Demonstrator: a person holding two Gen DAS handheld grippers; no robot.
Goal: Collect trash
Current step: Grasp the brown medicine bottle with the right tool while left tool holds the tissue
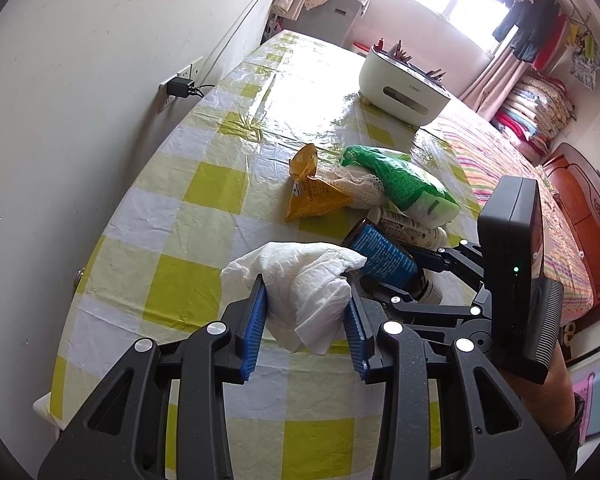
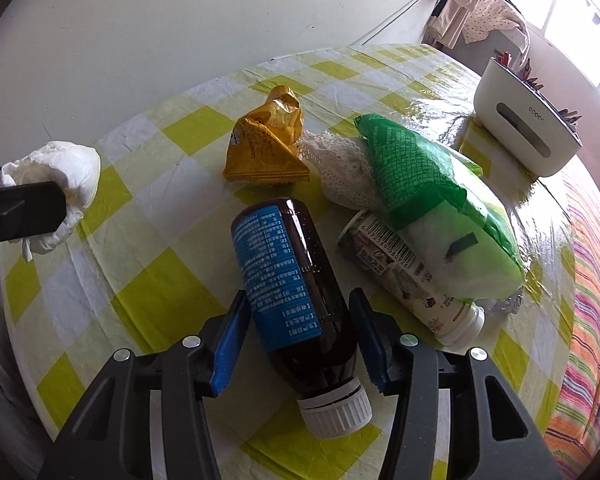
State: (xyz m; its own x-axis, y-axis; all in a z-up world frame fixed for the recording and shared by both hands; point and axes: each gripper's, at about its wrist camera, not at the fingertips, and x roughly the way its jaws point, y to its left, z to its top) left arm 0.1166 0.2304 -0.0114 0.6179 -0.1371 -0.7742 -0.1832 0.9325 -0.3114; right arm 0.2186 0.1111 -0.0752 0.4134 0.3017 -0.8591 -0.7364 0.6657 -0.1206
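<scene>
Right wrist view: a dark brown bottle [image 2: 300,300], glossy with a blue label and ribbed white cap, lies on the tabletop [image 2: 140,312] between the right claw's [image 2: 296,344] pads, apparently clamped. The left claw [image 1: 306,320] pinches a crumpled white tissue [image 1: 300,276]. Left to collect: a crinkly yellow wrapper [image 2: 266,140], green bag [image 2: 428,196] and white bottle [image 2: 412,280].

Left gripper [image 1: 306,316] fingers clamped, right gripper [image 2: 296,342] fingers closed, both angled downward
</scene>
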